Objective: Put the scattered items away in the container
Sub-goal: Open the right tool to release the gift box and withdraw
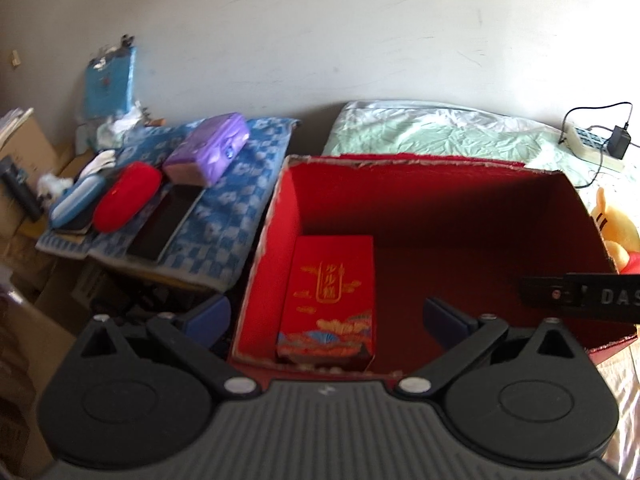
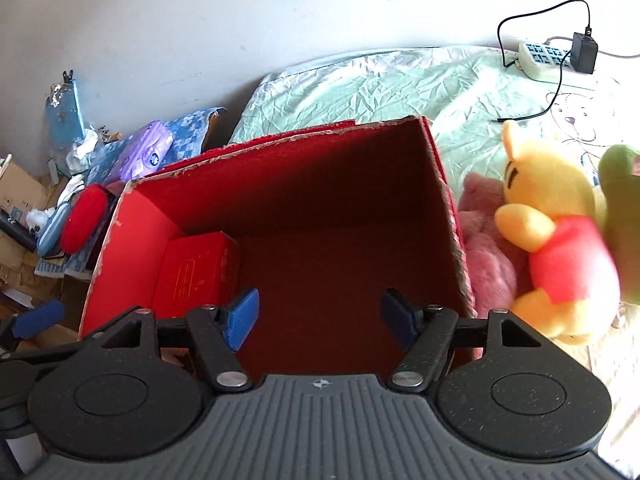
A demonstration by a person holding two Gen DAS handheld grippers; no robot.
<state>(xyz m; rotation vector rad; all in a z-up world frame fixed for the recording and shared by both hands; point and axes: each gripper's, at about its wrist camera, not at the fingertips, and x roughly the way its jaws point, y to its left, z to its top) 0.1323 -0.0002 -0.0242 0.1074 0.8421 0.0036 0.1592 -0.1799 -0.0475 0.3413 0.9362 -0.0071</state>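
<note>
The task is only at its beginning, as far as I can judge. The big red box (image 1: 440, 208) stands open on the bed (image 2: 400, 92), and inside it I see only one thing: a small red carton with gold print (image 1: 328, 296), lying flat against the left wall of the box. The rest of the floor of the box is bare.

Outside, many items wait. To the right of the box, on the bed, lie a yellow bear toy in a red shirt (image 2: 556, 232), a pink plush (image 2: 488, 248) pressed against the outer wall of the box, and something green (image 2: 620, 200) at the edge of the view; it is too blurred to say what it is. To the left, on a blue checked cloth (image 1: 240, 184), are a purple tissue pack (image 1: 208, 148), a red oval case (image 1: 126, 196), a light blue case (image 1: 76, 200) and a dark flat object (image 1: 168, 220). I cannot tell which of these belong to the task.

The left gripper (image 1: 324, 316) hangs over the near left part of the box, its jaws spread wide, with nothing between them. The right gripper (image 2: 320, 320) is above the middle of the box, its jaws also wide apart, holding and touching nothing.
</note>
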